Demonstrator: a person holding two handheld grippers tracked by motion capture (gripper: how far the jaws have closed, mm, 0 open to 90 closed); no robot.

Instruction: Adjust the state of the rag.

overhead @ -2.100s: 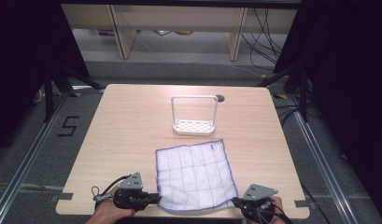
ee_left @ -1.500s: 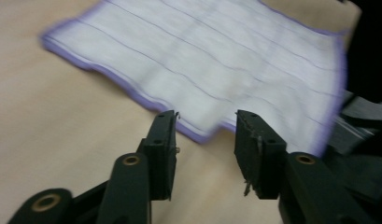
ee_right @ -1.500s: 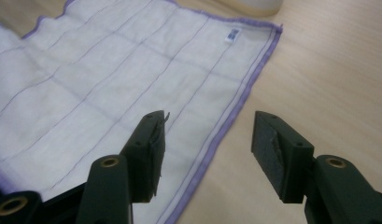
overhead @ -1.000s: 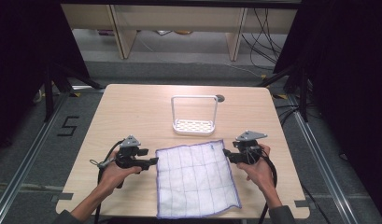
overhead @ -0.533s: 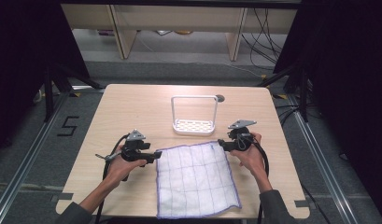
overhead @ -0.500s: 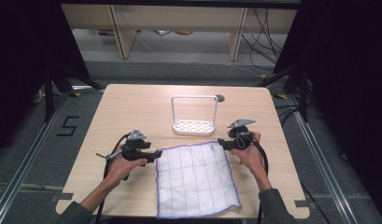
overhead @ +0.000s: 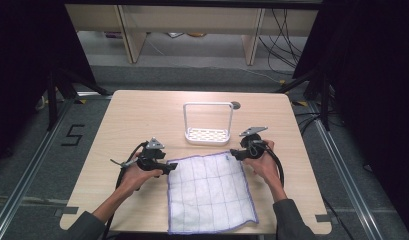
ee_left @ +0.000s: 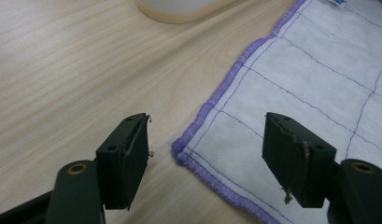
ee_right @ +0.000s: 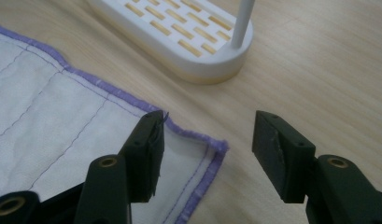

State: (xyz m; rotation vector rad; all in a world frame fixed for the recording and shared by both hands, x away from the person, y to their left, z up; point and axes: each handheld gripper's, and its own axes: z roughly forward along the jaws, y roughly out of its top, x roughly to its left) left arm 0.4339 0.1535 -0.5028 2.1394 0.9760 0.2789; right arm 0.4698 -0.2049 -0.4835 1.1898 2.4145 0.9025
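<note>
A white cloth (overhead: 209, 192) with purple stitching and hem lies flat on the wooden table (overhead: 137, 115), its near edge at the table's front. My left gripper (overhead: 169, 169) is at the cloth's far left corner. In the left gripper view its jaws (ee_left: 205, 149) stand open and have just been opening, with that corner (ee_left: 184, 151) lying on the table between them, untouched. My right gripper (overhead: 233, 154) is at the far right corner. In the right gripper view it (ee_right: 207, 144) is open over that corner (ee_right: 212, 147) of the cloth (ee_right: 53, 121).
A white rack (overhead: 208, 135) with a slotted base and a tall hoop handle stands just beyond the cloth's far edge, close to both grippers; its base (ee_right: 179, 32) is right ahead of the right jaws. A dark round hole (overhead: 235, 105) sits behind it.
Both hands have moved from the cloth's near corners at the table's front to its far corners. The cloth now lies squarer and nearer the front edge.
</note>
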